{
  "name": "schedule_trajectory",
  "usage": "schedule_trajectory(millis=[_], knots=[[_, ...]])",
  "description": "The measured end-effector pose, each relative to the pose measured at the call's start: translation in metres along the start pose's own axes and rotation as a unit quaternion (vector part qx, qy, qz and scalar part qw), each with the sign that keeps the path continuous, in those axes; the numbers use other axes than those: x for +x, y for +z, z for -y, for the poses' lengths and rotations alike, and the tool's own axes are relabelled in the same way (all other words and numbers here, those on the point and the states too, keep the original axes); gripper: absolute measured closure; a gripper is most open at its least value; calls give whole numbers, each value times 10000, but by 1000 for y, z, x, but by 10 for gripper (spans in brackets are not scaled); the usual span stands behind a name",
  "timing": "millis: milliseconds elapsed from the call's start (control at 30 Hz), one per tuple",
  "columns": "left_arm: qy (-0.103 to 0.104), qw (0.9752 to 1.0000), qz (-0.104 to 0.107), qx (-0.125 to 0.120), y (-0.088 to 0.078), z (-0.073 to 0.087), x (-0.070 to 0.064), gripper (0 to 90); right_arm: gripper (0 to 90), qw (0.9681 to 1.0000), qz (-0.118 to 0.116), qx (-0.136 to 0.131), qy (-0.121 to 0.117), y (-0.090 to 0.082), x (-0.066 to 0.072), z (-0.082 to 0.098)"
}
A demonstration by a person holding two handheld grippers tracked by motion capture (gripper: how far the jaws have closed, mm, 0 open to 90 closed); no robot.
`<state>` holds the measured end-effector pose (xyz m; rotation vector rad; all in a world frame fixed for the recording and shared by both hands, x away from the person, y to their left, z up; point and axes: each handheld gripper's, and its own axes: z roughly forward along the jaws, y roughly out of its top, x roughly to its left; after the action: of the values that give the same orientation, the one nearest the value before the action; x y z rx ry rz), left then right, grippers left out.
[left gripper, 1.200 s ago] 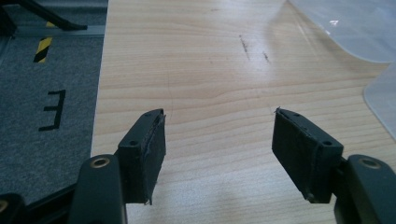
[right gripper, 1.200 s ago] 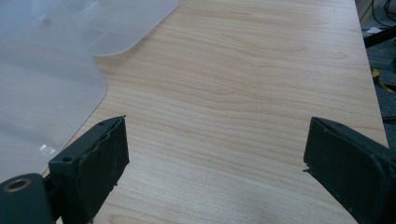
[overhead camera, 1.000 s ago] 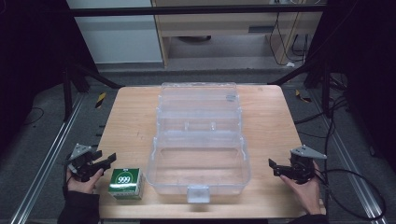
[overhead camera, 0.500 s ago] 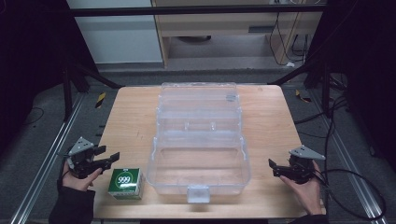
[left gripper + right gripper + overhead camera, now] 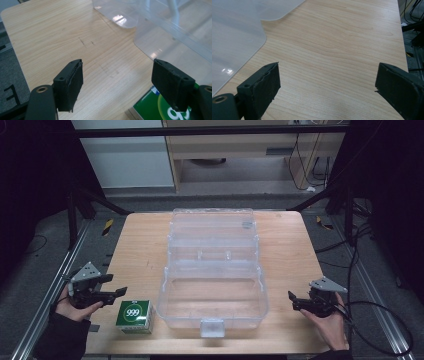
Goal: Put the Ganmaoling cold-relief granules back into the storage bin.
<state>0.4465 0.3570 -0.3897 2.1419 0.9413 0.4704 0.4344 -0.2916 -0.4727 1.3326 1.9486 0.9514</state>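
A clear plastic box (image 5: 212,292) stands in the middle of the wooden table (image 5: 145,245) with its lid laid open toward the far side. A small green carton marked 999 (image 5: 134,316) lies left of the box near the front edge. My left gripper (image 5: 118,284) hovers open just left of the carton, apart from it. In the left gripper view the carton's corner (image 5: 147,108) sits below the right jaw, and the left gripper (image 5: 117,82) holds nothing. My right gripper (image 5: 292,301) is open to the right of the box, over bare wood, with nothing between its fingers (image 5: 327,85).
The box's wall (image 5: 175,30) rises close ahead of the left gripper, and its corner (image 5: 234,30) lies to the left in the right gripper view. Metal rails (image 5: 50,290) flank the table. Cables (image 5: 380,320) trail on the floor at the right.
The left hand and gripper have drifted slightly away from the front edge. The right gripper has barely moved. The carton and box stay put.
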Motion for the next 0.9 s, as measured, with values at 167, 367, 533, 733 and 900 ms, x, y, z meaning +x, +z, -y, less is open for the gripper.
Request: schedule_trajectory(millis=[167,367,533,733,900], knots=[[330,9990,261,166,-5,-5,-3,219,61,10000,-21,68,-47,2,1,1],[769,9947,542,413,-6,-9,-9,196,59,9999,-17,98,-113,1,3,1],[1151,9883,783,623,-6,-13,-15,177,55,9998,-29,118,-165,2,3,2],[1535,9803,917,842,-5,-15,-22,140,51,9997,-26,151,-207,2,3,2],[1780,9729,1053,1037,-4,-15,-26,108,50,9996,-57,162,-215,2,4,3]])
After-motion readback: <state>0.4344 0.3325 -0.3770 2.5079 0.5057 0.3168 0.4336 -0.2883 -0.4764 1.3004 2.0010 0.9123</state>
